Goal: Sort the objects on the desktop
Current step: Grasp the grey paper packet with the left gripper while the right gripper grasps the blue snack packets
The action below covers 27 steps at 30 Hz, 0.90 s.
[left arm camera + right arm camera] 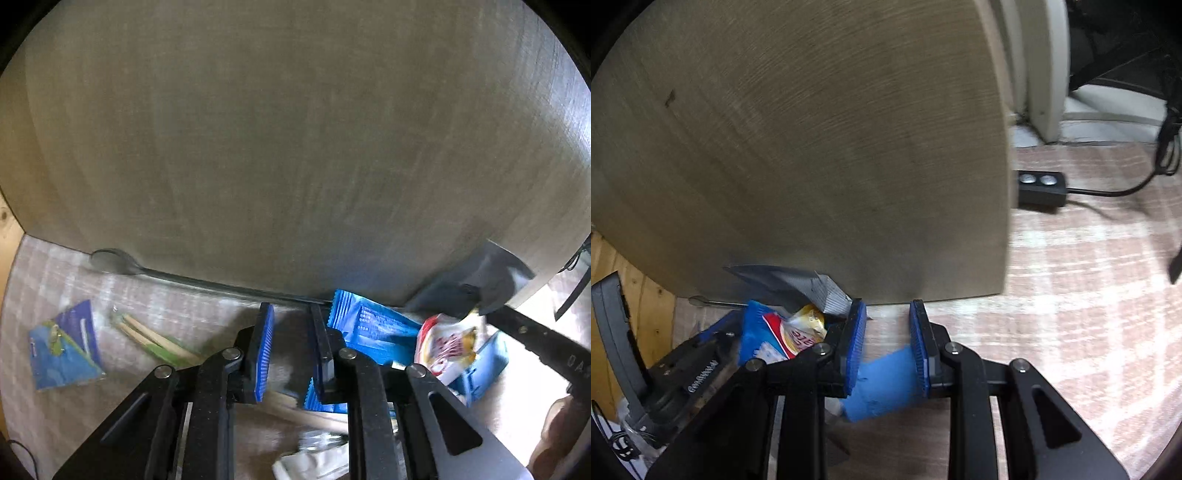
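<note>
A: Snack packets lie in a heap against the foot of a tall grey-brown wooden panel (295,129). A blue crinkle-edged wrapper with white print (369,328) lies just right of the left gripper (291,350), partly behind its right finger.

B: And further right?

A: A red, white and yellow packet (447,347) rests on a light blue pouch (487,365), with a dark grey foil bag (476,284) leaning against the panel behind them.

B: What sits to the left?

A: A long grey metal spoon (114,262) along the panel's base, a clear sleeve of wooden chopsticks (155,338) and a blue triangular sachet (64,350), all on the pale checked surface (55,417).

B: How do the left fingers stand?

A: Parted, with blue ribbed pads (264,350); nothing between them, only the surface.

B: And the right gripper (888,349)?

A: Its fingers are apart too. A plain blue packet (886,387) lies beneath the gap, low between them; whether the pads touch it cannot be told. The red and white packet is just left of its left finger.

B: Any readable writing?

A: The print on the wrappers is too blurred to read. A black two-button box (1039,188) with a cable lies well apart, to the right of the panel.
</note>
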Motion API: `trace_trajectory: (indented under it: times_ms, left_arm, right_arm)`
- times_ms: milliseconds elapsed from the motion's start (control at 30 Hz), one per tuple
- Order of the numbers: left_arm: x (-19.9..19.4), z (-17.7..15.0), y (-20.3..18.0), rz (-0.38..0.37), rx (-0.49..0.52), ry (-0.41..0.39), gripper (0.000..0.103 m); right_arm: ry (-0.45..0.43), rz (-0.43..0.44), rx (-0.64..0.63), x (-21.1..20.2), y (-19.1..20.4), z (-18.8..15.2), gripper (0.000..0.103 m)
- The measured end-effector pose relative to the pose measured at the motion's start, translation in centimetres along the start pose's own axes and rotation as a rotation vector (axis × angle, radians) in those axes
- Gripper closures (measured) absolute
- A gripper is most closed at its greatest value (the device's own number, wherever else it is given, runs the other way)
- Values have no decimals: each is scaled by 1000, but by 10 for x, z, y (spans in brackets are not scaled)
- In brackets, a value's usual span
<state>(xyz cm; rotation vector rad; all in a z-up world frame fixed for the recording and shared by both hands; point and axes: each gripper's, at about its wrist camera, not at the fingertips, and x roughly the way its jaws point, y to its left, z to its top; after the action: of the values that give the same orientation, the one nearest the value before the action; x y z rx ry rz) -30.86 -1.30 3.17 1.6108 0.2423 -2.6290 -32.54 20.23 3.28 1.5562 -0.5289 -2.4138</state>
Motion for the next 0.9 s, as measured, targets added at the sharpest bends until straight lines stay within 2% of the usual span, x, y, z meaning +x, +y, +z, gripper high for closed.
trace_trajectory:
  times_ms: [100,267,433,567,667,733,767,900]
  left_arm:
    - [0,-4,-7,-38,12,1,87]
    - [-6,-22,-26,-83,112,9,88]
    - [-20,-55,-40,-138,179,37,92]
    - [-39,-96,-51,-181,233,60,92]
    - [-57,-128,-61,-223,286,93,92]
    - [-68,-144,-64,-221,303,100,91]
    - [-75,-151,-63,-216,303,95,85]
    - [-114,-169,-50,-196,246,31,84]
  right_arm:
    - [32,34,-40,9,11,-3,79]
    - [78,50,-161,13,31,-18,79]
    - [108,20,-277,-1,35,-49,86]
    - [149,10,-322,-22,25,-80,86]
    - [175,11,-321,-41,10,-107,86]
    - [196,27,-292,-55,-4,-126,86]
    - [218,27,-306,-64,-8,-140,86]
    - [273,18,-324,-87,-25,-171,86]
